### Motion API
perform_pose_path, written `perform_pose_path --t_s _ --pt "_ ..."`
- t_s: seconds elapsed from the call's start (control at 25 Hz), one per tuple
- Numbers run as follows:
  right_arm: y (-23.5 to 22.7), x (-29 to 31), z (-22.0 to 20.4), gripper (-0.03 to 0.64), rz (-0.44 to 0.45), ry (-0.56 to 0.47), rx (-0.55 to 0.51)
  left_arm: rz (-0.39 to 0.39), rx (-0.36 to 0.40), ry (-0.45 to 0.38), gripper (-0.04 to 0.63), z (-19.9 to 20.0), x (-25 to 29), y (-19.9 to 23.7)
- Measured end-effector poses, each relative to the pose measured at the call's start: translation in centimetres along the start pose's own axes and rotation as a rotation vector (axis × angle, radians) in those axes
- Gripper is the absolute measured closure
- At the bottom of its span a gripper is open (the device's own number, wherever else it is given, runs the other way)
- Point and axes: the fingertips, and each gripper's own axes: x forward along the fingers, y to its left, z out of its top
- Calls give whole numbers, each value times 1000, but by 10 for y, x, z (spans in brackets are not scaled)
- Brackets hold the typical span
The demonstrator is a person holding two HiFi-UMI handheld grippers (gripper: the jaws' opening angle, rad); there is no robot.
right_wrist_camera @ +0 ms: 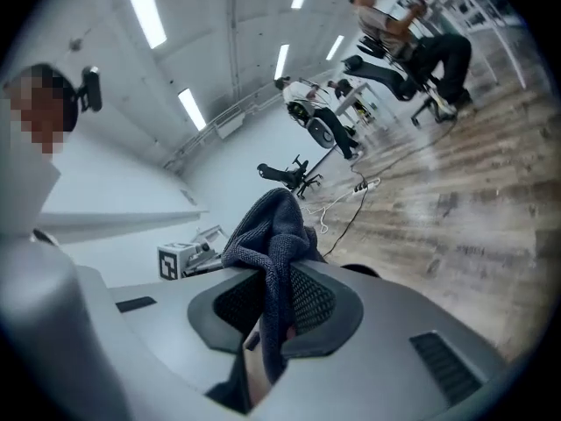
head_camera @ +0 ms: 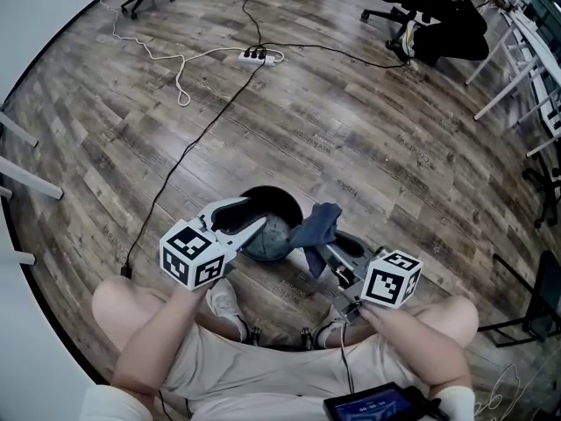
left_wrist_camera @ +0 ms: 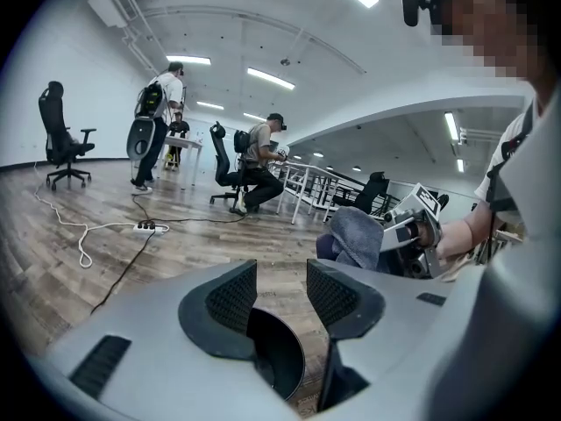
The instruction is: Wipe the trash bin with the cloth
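Down on the wooden floor (head_camera: 351, 139), just ahead of the seated person's legs (head_camera: 149, 323), the black trash bin (head_camera: 286, 198) stands upright. The left claw (left_wrist_camera: 280, 292) hangs at its near-left rim with jaws spread, the curved rim showing in the gap between them, though whether either pad presses it cannot be told. Just to the right, the right claw (right_wrist_camera: 276, 301) is pinching the dark blue cloth (head_camera: 317, 226), which bunches up above the jaws at the bin's right edge.
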Motion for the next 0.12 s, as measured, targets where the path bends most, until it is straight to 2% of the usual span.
perform_pose_path --t_s 0.12 --pt "-7 1 -7 558 36 -14 196 -6 -13 8 407 -5 1 -2"
